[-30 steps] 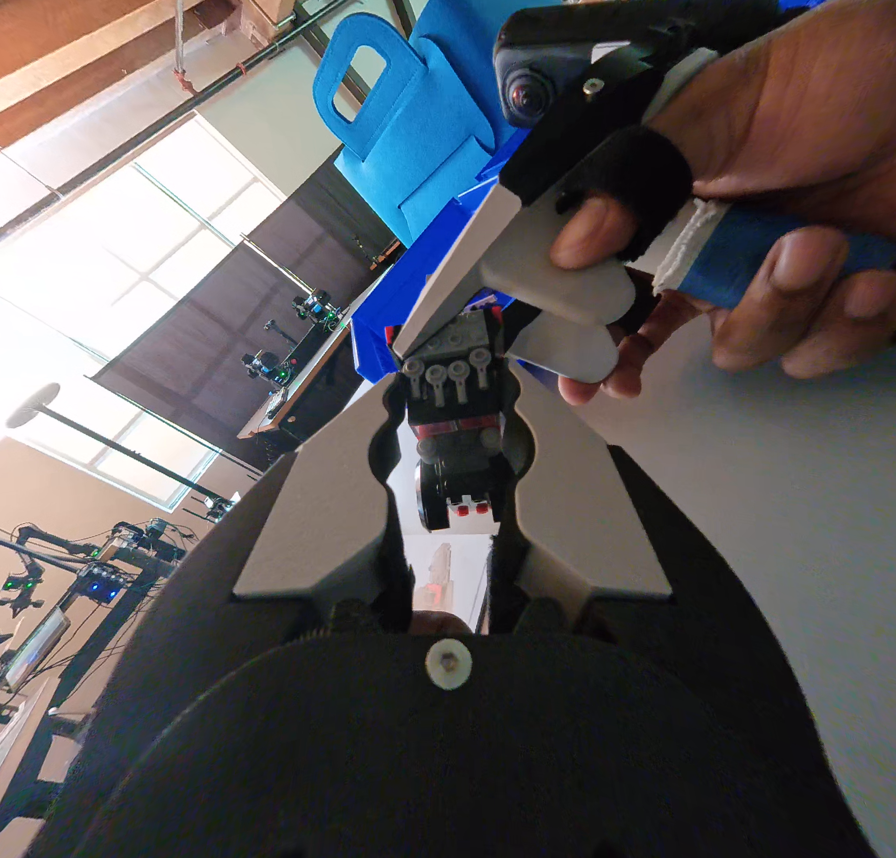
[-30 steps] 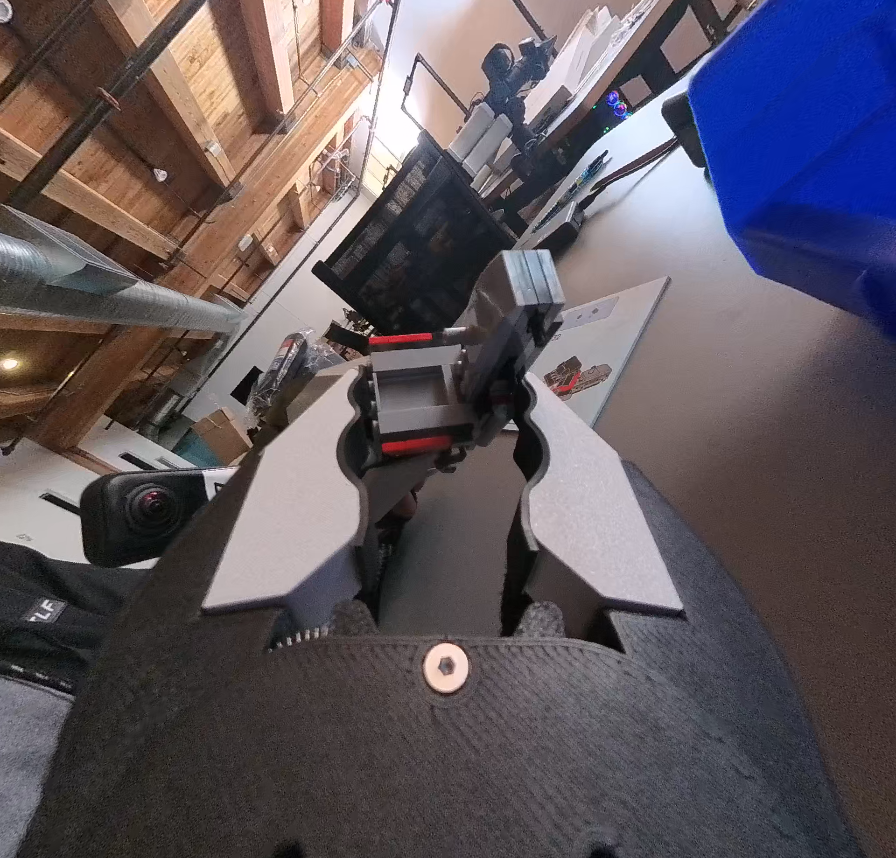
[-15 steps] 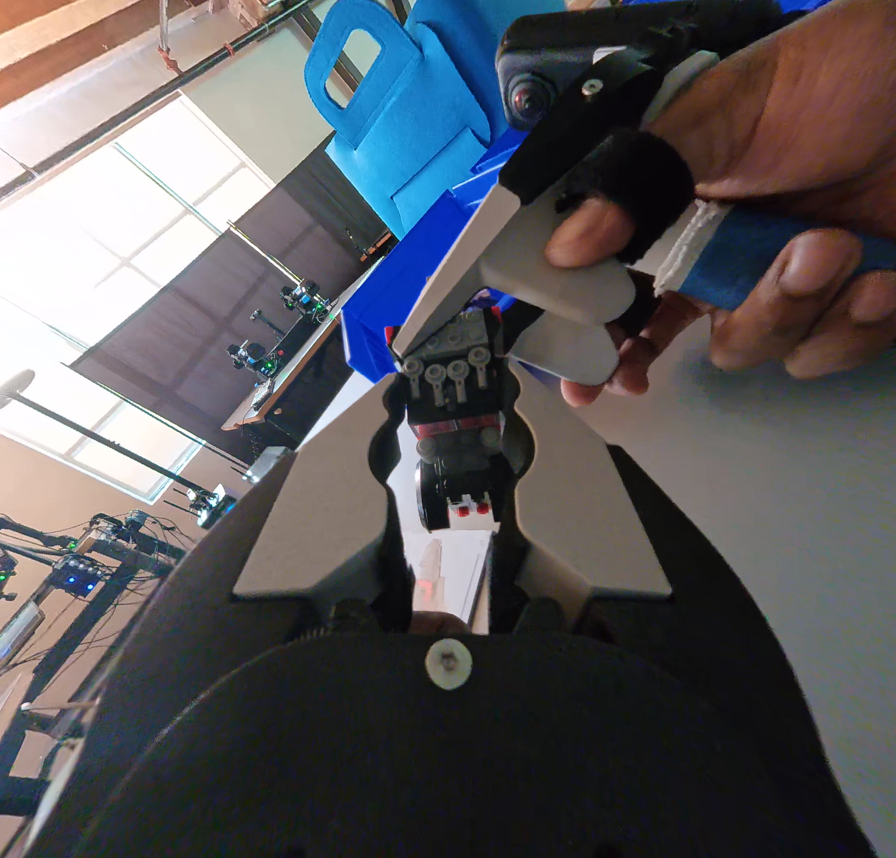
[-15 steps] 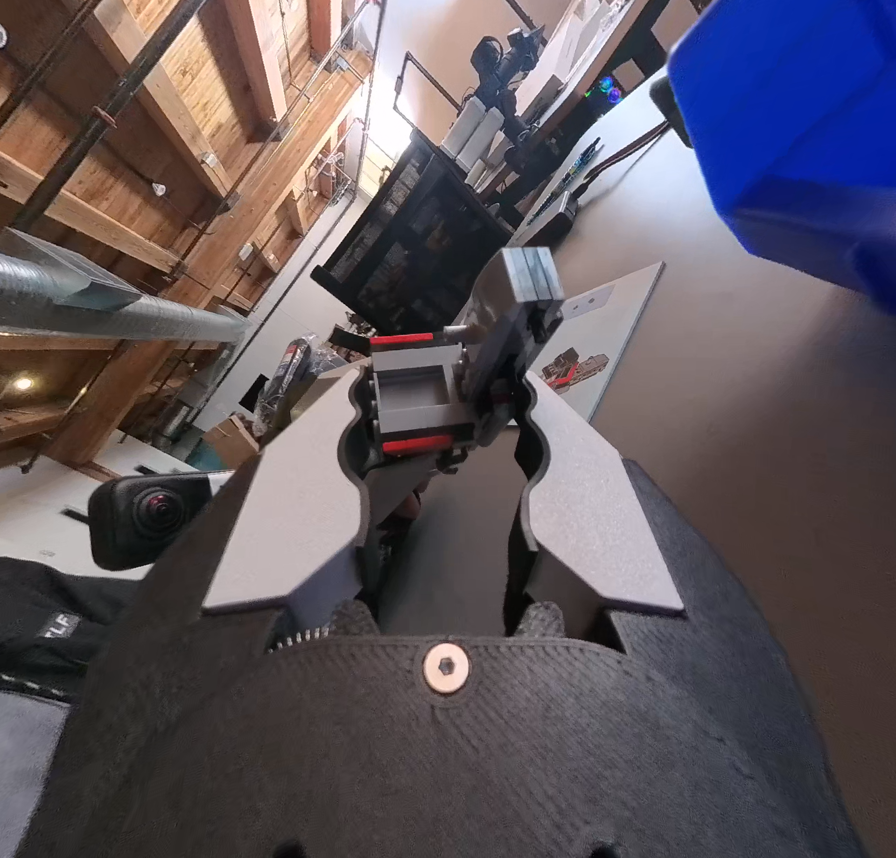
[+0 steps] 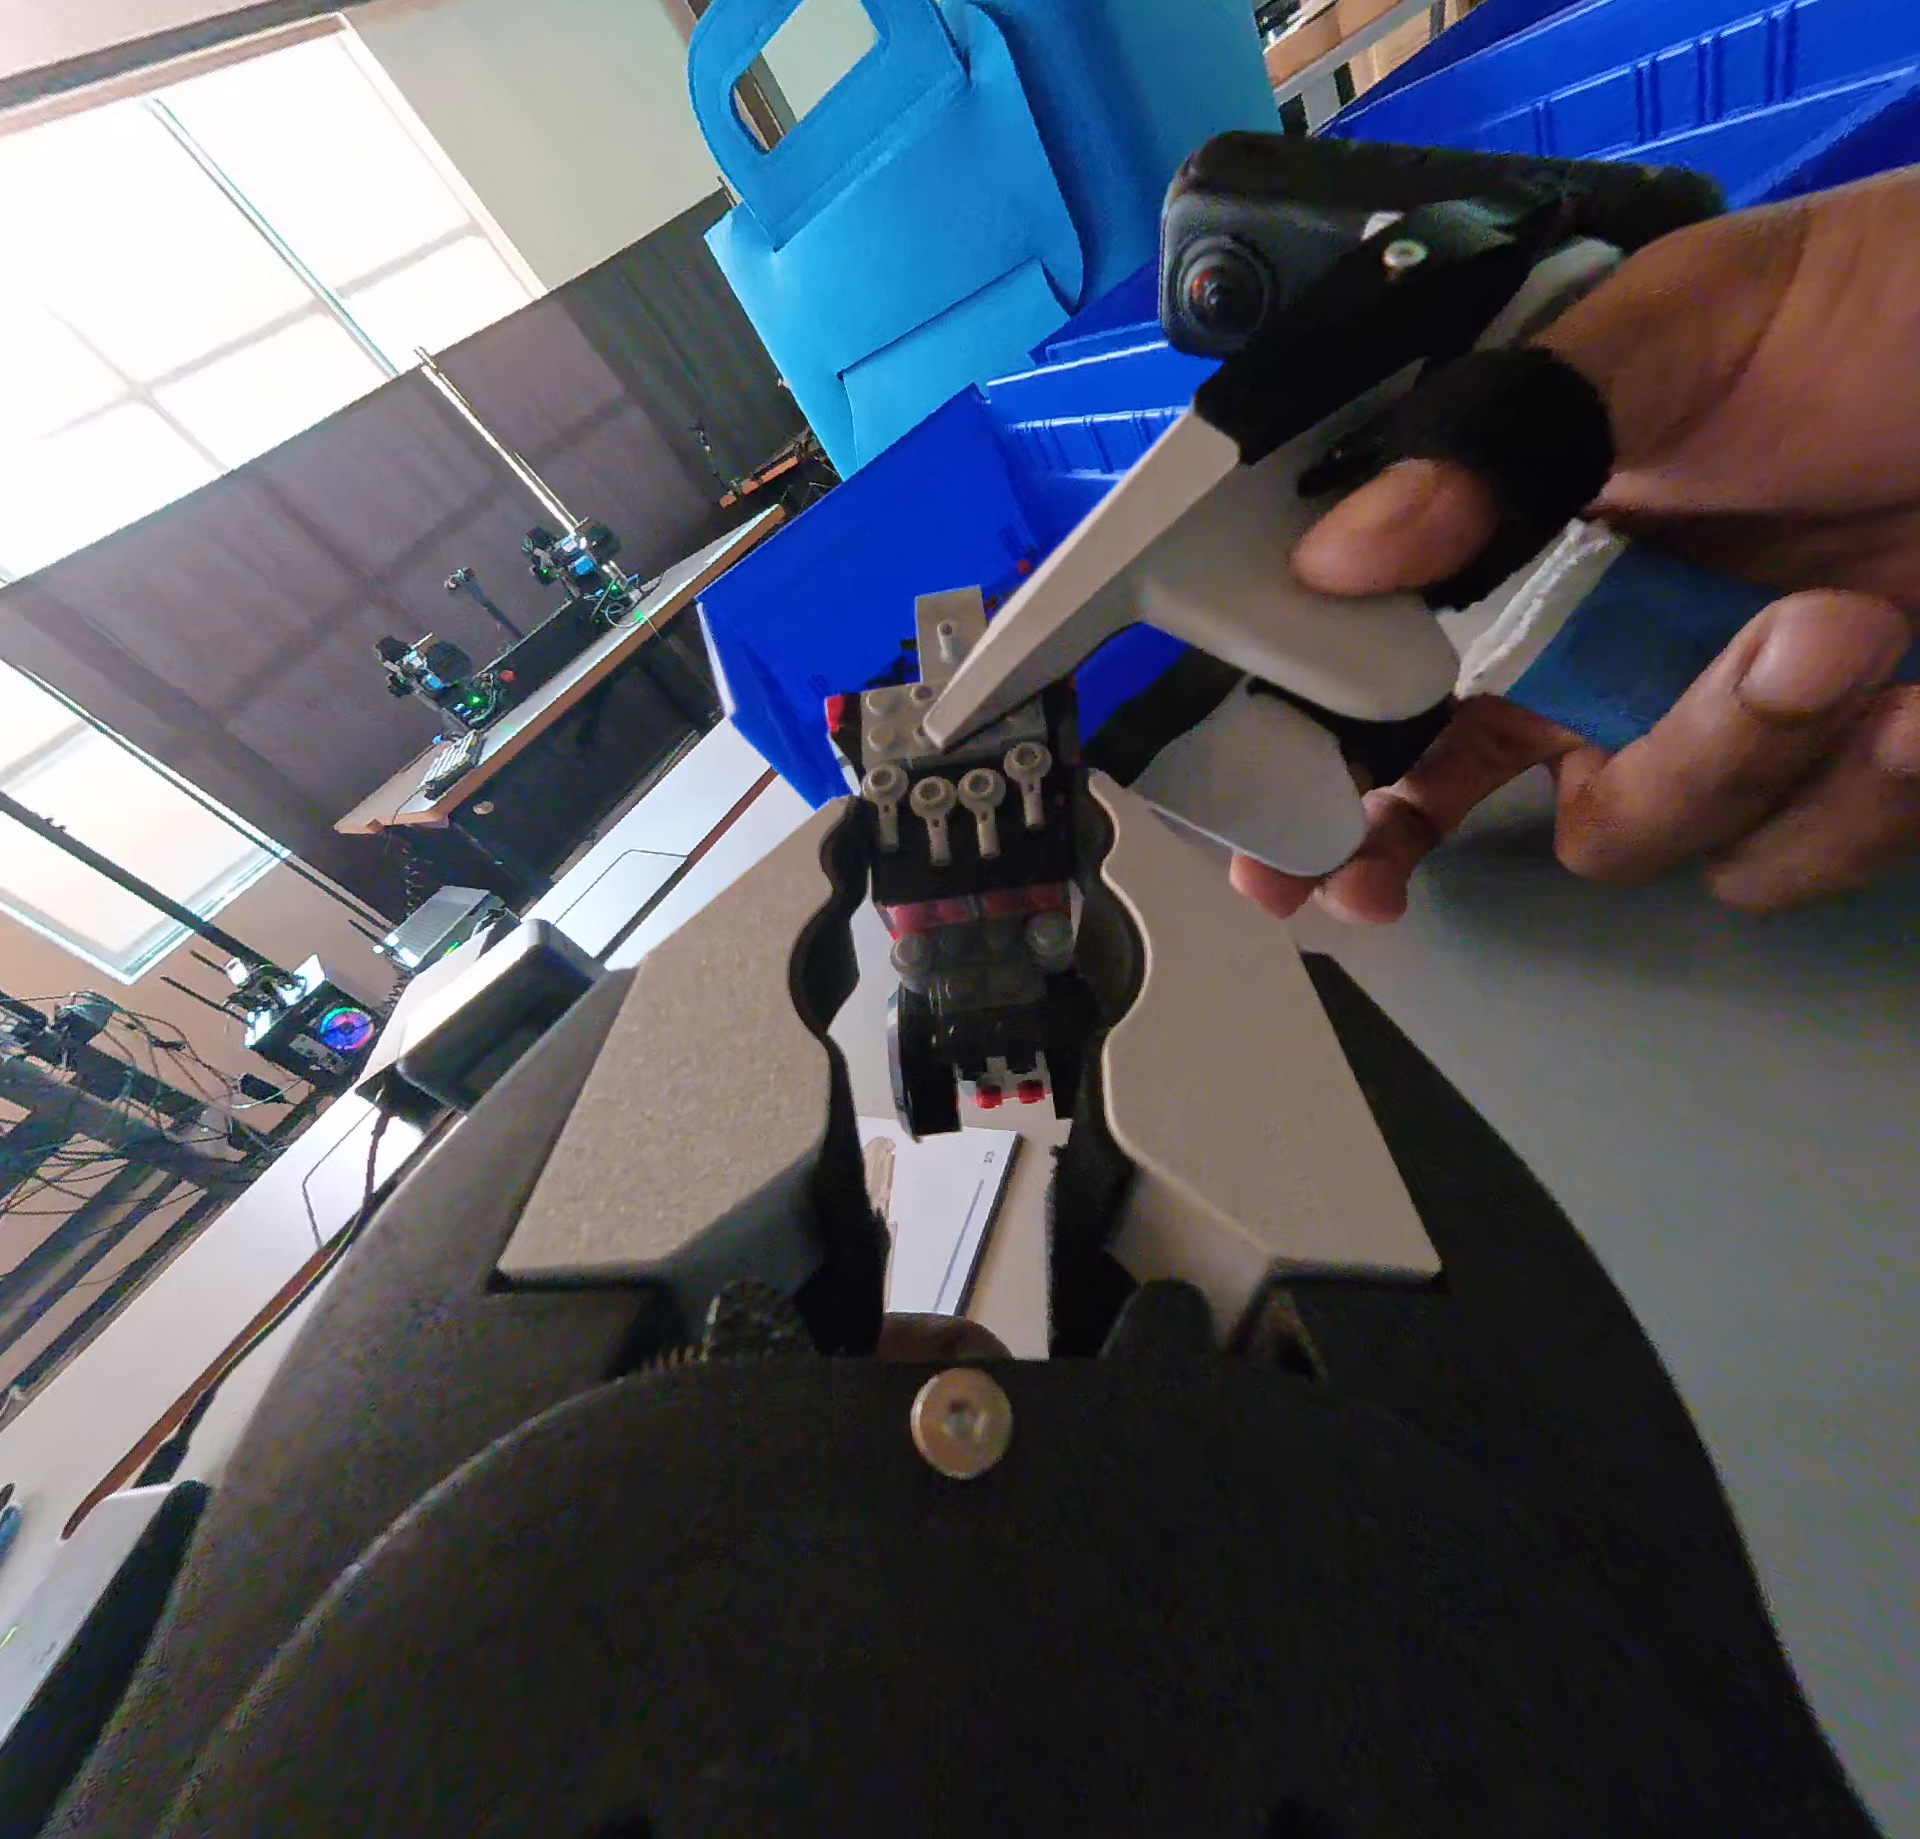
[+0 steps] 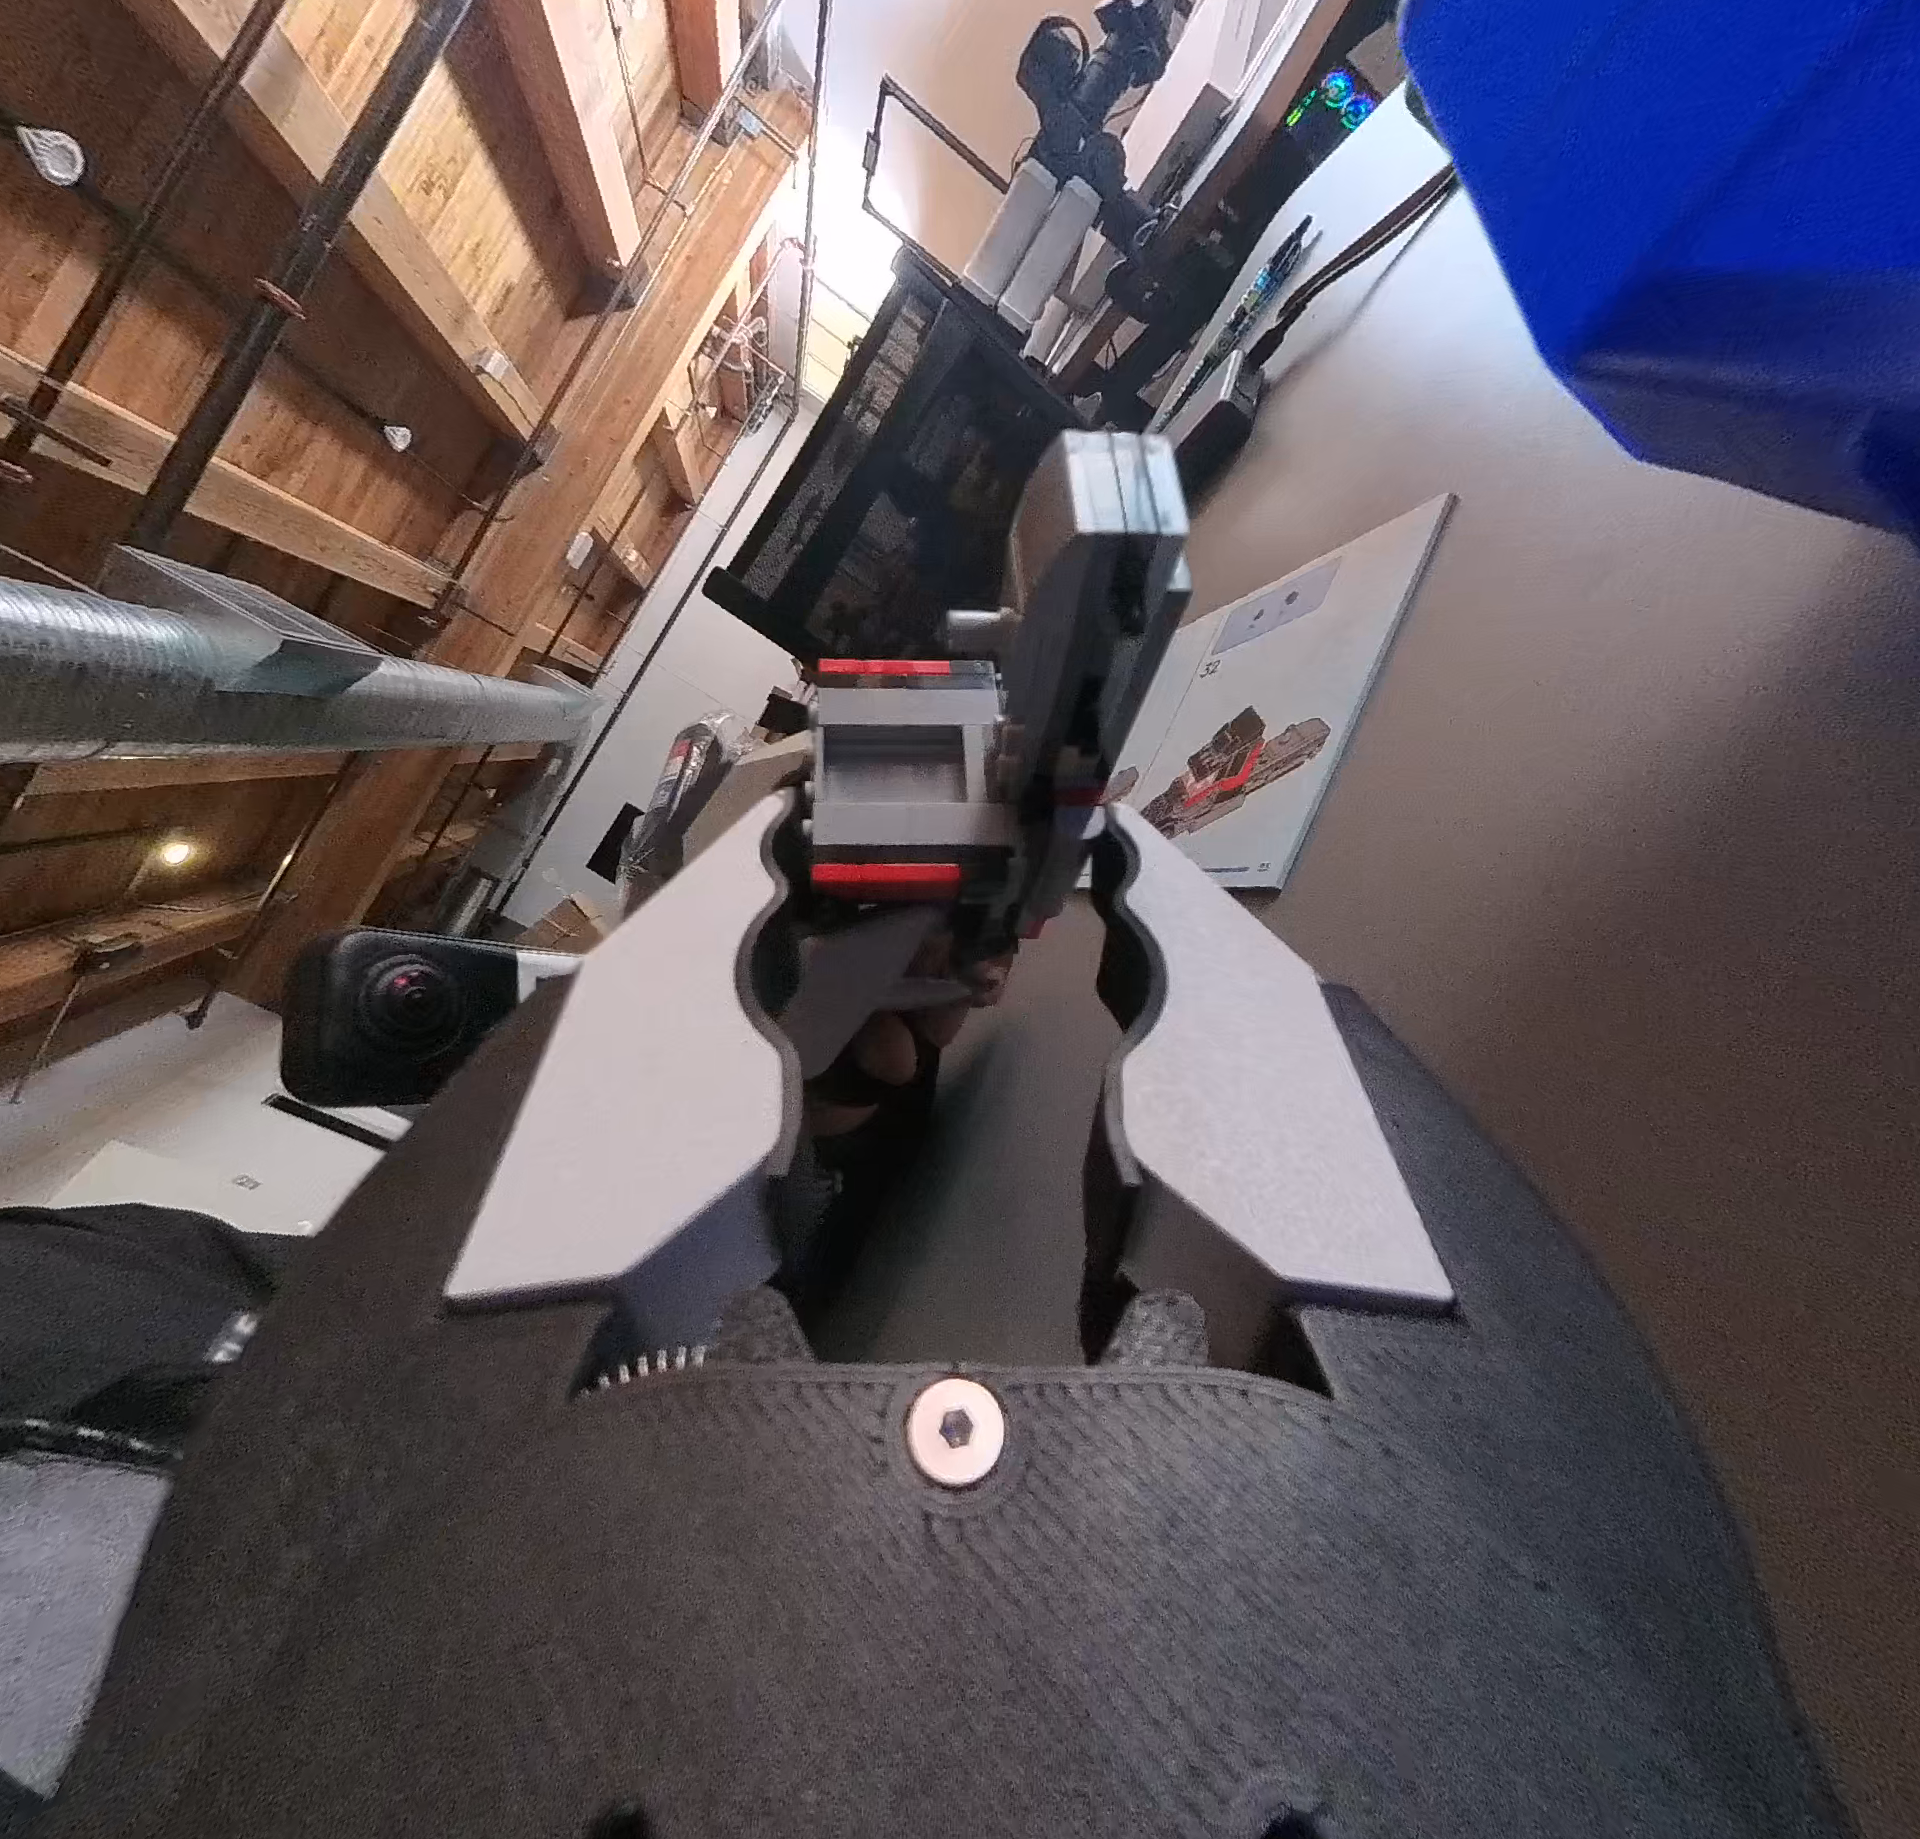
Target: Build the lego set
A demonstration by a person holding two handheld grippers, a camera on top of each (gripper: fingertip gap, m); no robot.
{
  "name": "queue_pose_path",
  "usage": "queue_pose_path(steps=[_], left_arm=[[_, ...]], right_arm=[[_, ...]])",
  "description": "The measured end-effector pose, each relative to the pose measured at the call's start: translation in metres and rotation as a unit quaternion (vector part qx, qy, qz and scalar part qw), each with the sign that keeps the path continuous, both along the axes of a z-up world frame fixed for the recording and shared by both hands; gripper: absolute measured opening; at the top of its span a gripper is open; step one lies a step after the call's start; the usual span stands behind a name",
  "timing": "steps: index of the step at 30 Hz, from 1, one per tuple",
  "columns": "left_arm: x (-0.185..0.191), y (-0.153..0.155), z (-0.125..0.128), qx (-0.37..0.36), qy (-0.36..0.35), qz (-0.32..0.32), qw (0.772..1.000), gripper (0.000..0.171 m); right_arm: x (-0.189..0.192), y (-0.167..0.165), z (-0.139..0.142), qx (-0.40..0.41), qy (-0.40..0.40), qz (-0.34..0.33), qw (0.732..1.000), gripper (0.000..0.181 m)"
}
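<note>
your left tongs point(image 5: 971, 859) are clamped on the lego model point(image 5: 966, 854), held above the counter point(image 5: 1662, 1114). your right tongs point(image 6: 940, 833) are spread around its top, one finger point(image 5: 1049, 636) touching it.

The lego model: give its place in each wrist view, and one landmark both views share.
Left wrist view: the lego model sits at centre, clamped between the left gripper fingers, the right gripper's tip on its top.
Right wrist view: the lego model is at centre, just past the right gripper.
Shared landmark: the instruction booklet on the table.
</note>
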State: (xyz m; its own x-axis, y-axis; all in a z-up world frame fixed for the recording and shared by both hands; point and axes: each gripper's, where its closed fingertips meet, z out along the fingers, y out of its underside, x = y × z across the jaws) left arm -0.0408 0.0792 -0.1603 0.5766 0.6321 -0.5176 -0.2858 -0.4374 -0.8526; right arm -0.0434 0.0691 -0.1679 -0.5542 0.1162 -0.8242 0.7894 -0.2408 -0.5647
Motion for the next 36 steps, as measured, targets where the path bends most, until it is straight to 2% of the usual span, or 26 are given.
queue_pose_path(steps=[13,15,17,22,28,36], left_arm=[[-0.004,0.000,-0.003,0.005,-0.021,0.008,1.000,0.039],[-0.006,-0.001,-0.002,0.018,-0.034,0.011,0.999,0.039],[-0.009,-0.005,-0.001,0.037,-0.052,0.015,0.998,0.039],[-0.010,-0.007,-0.004,0.040,-0.078,0.015,0.996,0.039],[-0.009,-0.003,-0.012,0.012,-0.086,0.014,0.996,0.039],[-0.009,-0.003,-0.014,0.006,-0.090,0.017,0.996,0.038]], right_arm=[[-0.003,-0.001,-0.003,0.007,-0.005,-0.005,1.000,0.056],[-0.001,0.000,-0.001,-0.011,-0.023,0.009,1.000,0.079],[-0.001,0.003,0.002,-0.023,-0.029,0.016,0.999,0.083],[-0.007,0.008,-0.003,0.010,-0.019,0.003,1.000,0.077],[-0.003,0.005,-0.012,0.060,0.010,0.014,0.998,0.054],[-0.002,0.004,-0.016,0.070,0.013,0.012,0.997,0.052]])
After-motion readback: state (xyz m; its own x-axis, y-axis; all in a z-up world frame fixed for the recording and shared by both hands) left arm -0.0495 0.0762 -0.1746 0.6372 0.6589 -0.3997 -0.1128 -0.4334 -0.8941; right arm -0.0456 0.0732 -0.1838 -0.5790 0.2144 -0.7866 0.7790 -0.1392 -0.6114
